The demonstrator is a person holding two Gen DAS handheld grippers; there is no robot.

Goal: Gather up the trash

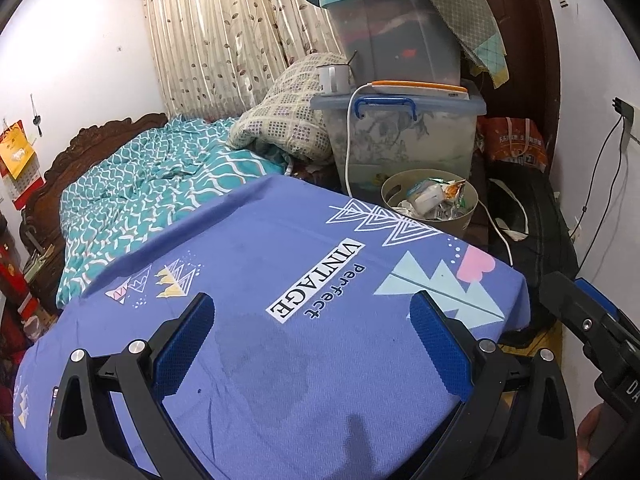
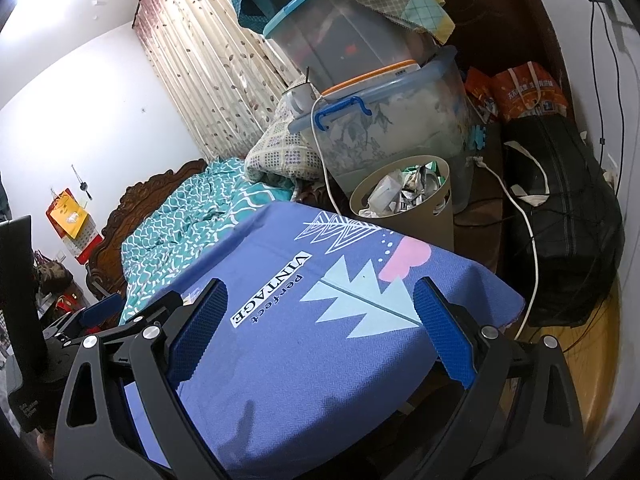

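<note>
Both our grippers, left gripper (image 1: 312, 344) and right gripper (image 2: 320, 332), hang at the lower frame with jaws spread wide, holding nothing, over the purple cloth (image 1: 280, 280); beyond its far edge, right of centre, we see the beige bin (image 1: 430, 200) heaped with wrappers (image 1: 434, 196); storage boxes (image 1: 400, 136) stand behind it.

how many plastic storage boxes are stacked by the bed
2. The lower box with blue handles stands behind the trash bin. The upper box with a blue lid sits on top, partly under a cloth. More may be hidden.
</note>
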